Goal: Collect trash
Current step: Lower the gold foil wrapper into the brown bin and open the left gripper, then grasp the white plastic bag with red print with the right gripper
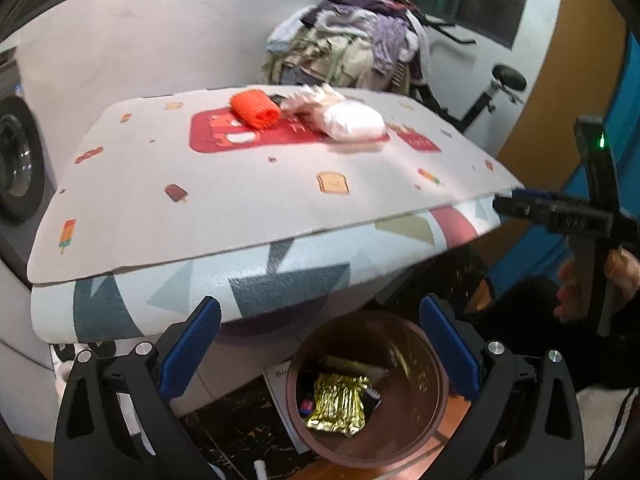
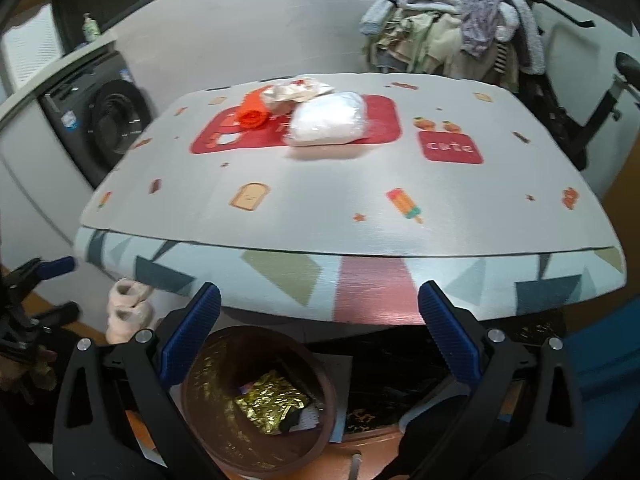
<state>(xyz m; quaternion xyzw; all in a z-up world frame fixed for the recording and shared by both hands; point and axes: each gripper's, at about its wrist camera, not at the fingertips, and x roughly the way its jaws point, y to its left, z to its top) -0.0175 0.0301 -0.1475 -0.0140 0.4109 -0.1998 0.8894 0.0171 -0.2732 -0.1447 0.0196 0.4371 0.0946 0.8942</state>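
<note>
A brown bin stands on the floor in front of the table, and a crumpled gold wrapper lies inside it. My left gripper hangs open above the bin, nothing between its blue pads. My right gripper is open and empty too, over the table's front edge just right of the bin. Far back on the table mat lie an orange roll, a white plastic bag and a crumpled pale wrapper.
A pile of clothes rises behind the table, beside an exercise bike. A washing machine stands at the left. Pale slippers lie on the floor left of the bin. A hand holds the right gripper at the edge.
</note>
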